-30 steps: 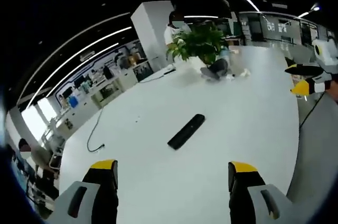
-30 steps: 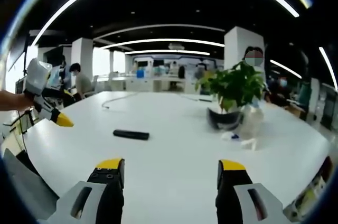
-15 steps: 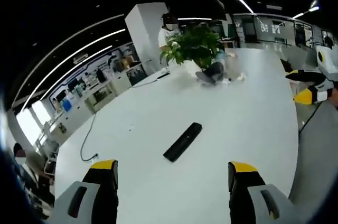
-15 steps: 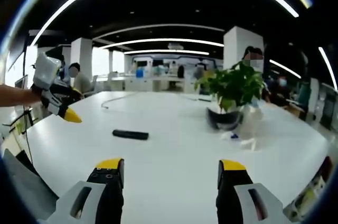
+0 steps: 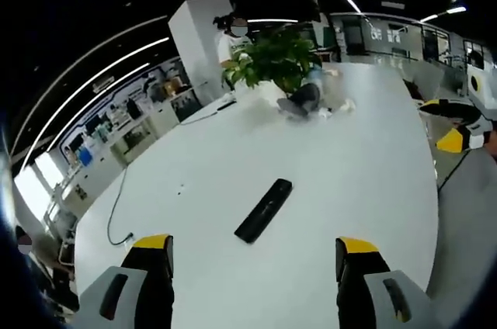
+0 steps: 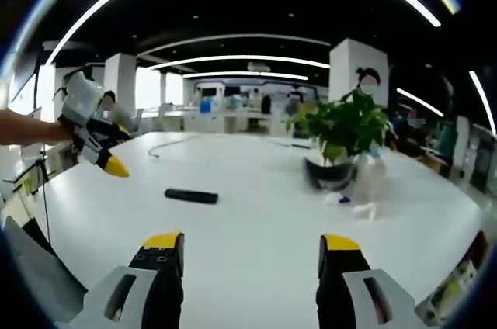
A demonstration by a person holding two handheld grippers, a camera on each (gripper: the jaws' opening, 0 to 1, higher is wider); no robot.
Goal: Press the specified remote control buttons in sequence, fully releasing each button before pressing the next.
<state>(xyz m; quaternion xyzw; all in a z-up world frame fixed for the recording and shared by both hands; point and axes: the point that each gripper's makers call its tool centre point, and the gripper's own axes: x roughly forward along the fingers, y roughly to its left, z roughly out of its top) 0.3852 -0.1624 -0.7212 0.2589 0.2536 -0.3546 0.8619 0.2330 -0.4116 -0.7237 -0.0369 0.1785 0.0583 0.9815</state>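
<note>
In the left gripper view, the left gripper point(image 5: 253, 255) is hovering above the white tabletop point(image 5: 365, 166) with its yellow-tipped jaws standing wide apart and nothing between them. Just ahead of the gap, the remote control point(image 5: 264, 209) is lying flat on the tabletop, touched by neither jaw. It is a slim, black, bar-shaped thing; its long axis is running diagonally in this view, the near end toward the lower left and the far end pointing up and right, toward the potted plant point(image 5: 273, 59) at the far side (its buttons are too small to make out). At the right edge, the right gripper point(image 5: 453, 140) is showing its yellow tip, well apart from the remote.

In the right gripper view, the right gripper point(image 6: 251, 258) is likewise holding its jaws apart and empty over the tabletop point(image 6: 256, 212). The remote control point(image 6: 191, 196) is lying well ahead, left of centre, its long axis nearly level across the view. The left gripper point(image 6: 116, 167) is hanging above the tabletop to the remote's left, near it but not touching, held by a hand point(image 6: 27, 129). The potted plant point(image 6: 342, 139) is standing to the right, with a thin cable point(image 6: 175, 143) trailing across the far tabletop.
</note>
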